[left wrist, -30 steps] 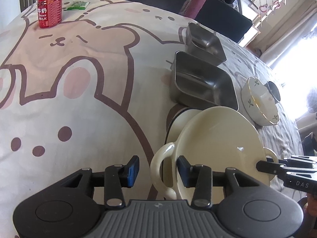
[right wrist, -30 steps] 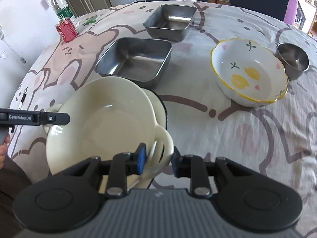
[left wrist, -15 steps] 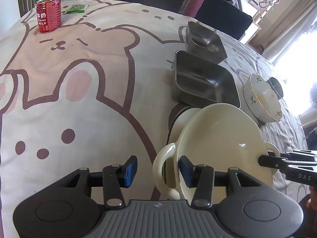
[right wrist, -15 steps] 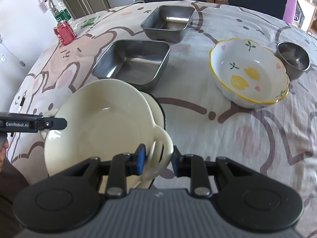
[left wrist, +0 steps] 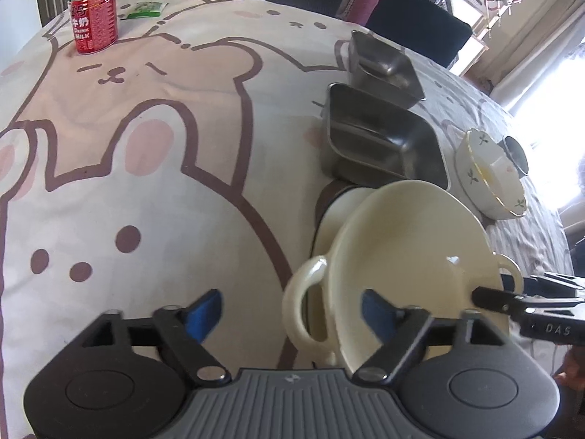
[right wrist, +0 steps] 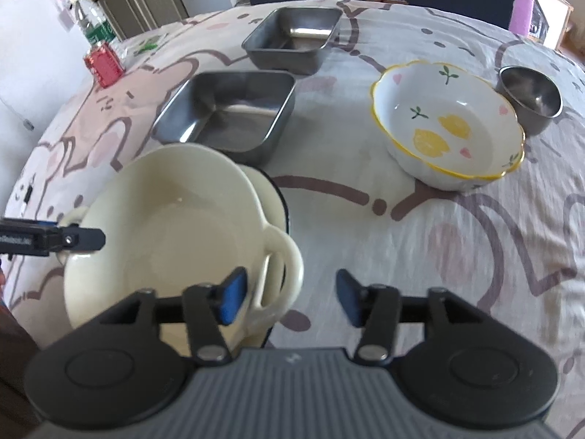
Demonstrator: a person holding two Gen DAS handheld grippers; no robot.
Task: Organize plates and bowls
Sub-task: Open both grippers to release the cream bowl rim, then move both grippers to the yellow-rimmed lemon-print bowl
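A cream two-handled bowl (left wrist: 409, 256) (right wrist: 164, 241) rests nested on a second cream dish with a dark rim (left wrist: 336, 212) (right wrist: 272, 197). My left gripper (left wrist: 290, 314) straddles the bowl's near handle (left wrist: 303, 303); its jaws are opening and the blue pads (left wrist: 204, 314) stand off the handle. My right gripper (right wrist: 290, 300) straddles the opposite handle (right wrist: 281, 270); its jaws are opening too, with the pads (right wrist: 347, 301) clear of it. Each view shows the other gripper's finger at the bowl's far rim.
Behind the stack sit two steel rectangular trays (right wrist: 226, 113) (right wrist: 296, 40). A lemon-patterned bowl (right wrist: 446, 128) and a small steel bowl (right wrist: 530, 95) stand to the right. A red can (left wrist: 94, 18) and a green bottle are at the far left; chairs line the table's far edge.
Both grippers' jaws have spread apart and let go of the cream bowl's handles. The bowl stays put on the lower dish. Neither hand has shifted noticeably.
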